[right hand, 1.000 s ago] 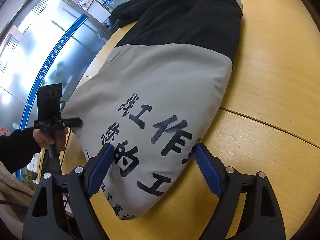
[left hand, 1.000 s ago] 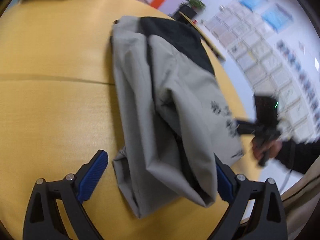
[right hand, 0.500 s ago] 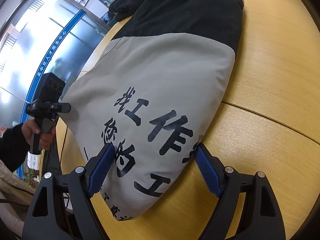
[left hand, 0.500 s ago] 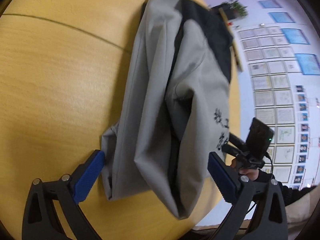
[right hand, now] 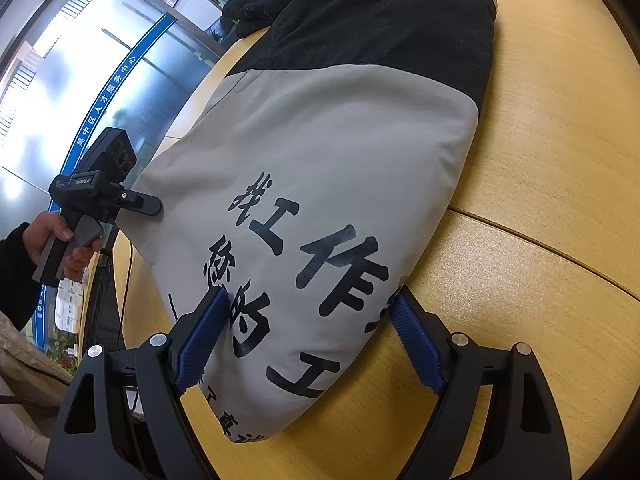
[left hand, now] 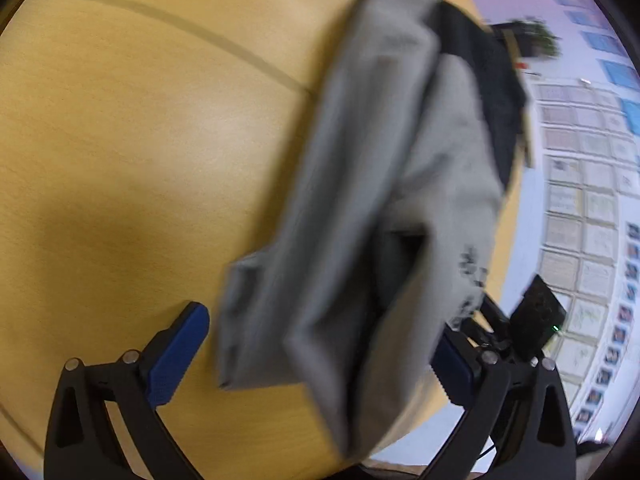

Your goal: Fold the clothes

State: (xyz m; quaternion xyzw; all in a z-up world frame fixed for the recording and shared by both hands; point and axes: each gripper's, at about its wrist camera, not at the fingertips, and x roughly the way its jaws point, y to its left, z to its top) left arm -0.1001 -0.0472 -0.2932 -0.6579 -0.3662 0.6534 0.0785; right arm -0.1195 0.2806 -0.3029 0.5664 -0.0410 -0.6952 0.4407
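Observation:
A folded grey and black jacket (right hand: 340,152) with large black characters printed on it lies on the yellow wooden table (right hand: 560,160). My right gripper (right hand: 308,340) is open, its blue pads on either side of the jacket's near printed end. In the left wrist view the jacket (left hand: 380,184) is blurred; my left gripper (left hand: 316,352) is open with the jacket's near folded end between its fingers. The left gripper (right hand: 138,200) also shows in the right wrist view, at the jacket's left edge. The right gripper (left hand: 520,320) shows past the jacket in the left wrist view.
A dark garment (right hand: 264,4) lies at the table's far end beyond the jacket. The table's edge (left hand: 508,208) runs just right of the jacket in the left wrist view. A seam line (right hand: 540,240) crosses the tabletop. Glass doors (right hand: 80,80) stand past the table.
My left gripper has swung closer to the jacket's near end, and the two grippers have come nearer each other. The right gripper has barely moved. The jacket lies as before.

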